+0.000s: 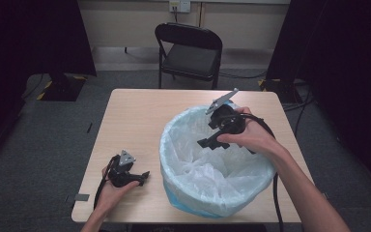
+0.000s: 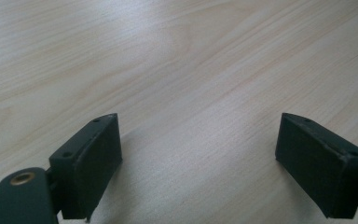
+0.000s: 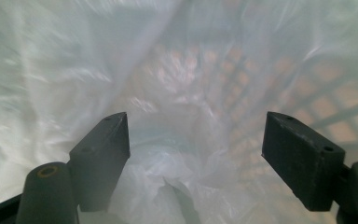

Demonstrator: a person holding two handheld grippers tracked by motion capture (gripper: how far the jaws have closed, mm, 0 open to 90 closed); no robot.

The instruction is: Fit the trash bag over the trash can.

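white plastic liner (image 1: 207,169) sits in the bin (image 1: 174,195) at the table's (image 1: 130,116) near right; right hand-held gripper (image 1: 211,143) points down into it, jaws apart, empty. left hand-held gripper (image 1: 144,177) open beside it.

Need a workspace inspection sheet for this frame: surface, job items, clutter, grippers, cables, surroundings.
Surface: light wood table, bare where visible.
Job's things: bin lined with a translucent white bag, standing on the table's right half; bag rim folded over the edge; contents too blurred to tell.
Clutter: nothing seen.
Grippers: left gripper rests low at the table's near left, fingers wide apart over bare wood. Right gripper is over the bin mouth, pointing into the bag, fingers apart, nothing between them.
Cables: a black cable trails from the right gripper past the bin; another loops by the left hand.
Surroundings: black folding chair behind the table, grey floor, dark curtains on both sides.
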